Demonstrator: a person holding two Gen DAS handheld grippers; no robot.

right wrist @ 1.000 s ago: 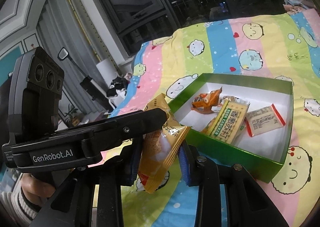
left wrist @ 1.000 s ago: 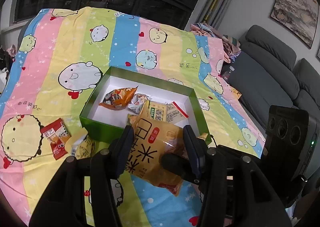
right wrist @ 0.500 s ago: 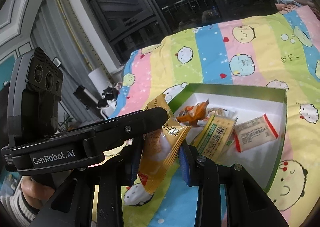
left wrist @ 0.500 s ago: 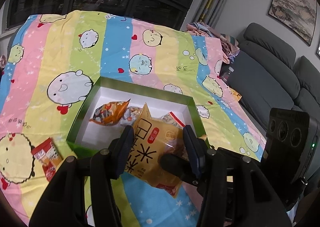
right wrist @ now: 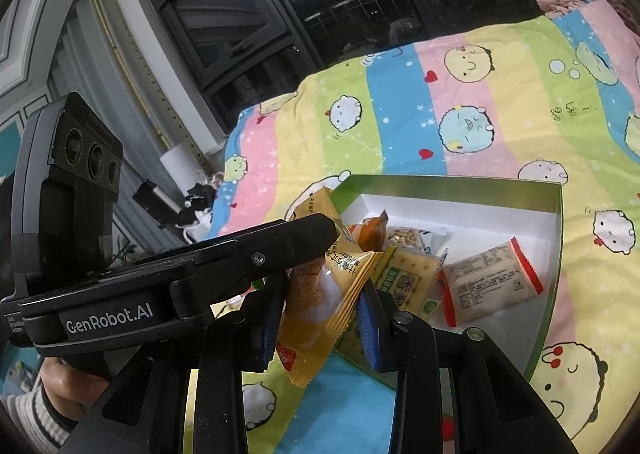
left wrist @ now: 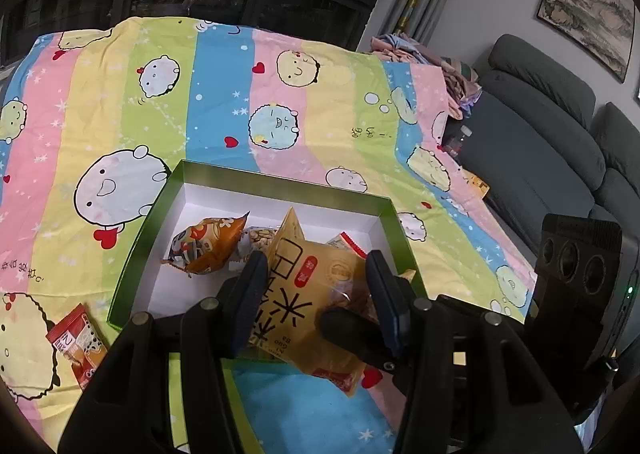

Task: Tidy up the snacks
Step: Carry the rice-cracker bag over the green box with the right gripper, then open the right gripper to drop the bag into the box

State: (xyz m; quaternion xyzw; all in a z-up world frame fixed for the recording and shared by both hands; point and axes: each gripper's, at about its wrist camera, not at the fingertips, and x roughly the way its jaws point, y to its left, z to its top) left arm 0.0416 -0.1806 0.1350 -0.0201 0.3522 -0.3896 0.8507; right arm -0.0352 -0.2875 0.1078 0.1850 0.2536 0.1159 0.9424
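Observation:
A yellow snack packet (left wrist: 308, 294) hangs above the near edge of the green box (left wrist: 160, 221), gripped from two sides. My left gripper (left wrist: 318, 294) is shut on its width, and my right gripper (right wrist: 322, 318) is shut on its lower part (right wrist: 316, 318). The right gripper's finger (left wrist: 348, 330) reaches in from the right in the left wrist view. The left gripper's finger (right wrist: 280, 242) crosses the right wrist view. The box (right wrist: 558, 254) holds an orange packet (left wrist: 204, 250), a peanut packet (left wrist: 258, 240), a green-and-yellow packet (right wrist: 408, 286) and a red-edged packet (right wrist: 488, 286).
The box rests on a striped cartoon blanket (left wrist: 224, 93). A red snack packet (left wrist: 76, 342) lies on the blanket left of the box. A grey sofa (left wrist: 540, 141) stands to the right, dark windows behind. A person's hand (right wrist: 68, 386) holds the left gripper's handle.
Both grippers have carried the yellow packet forward over the blanket toward the box, which now sits nearer and lower in both views. Both grips are unchanged.

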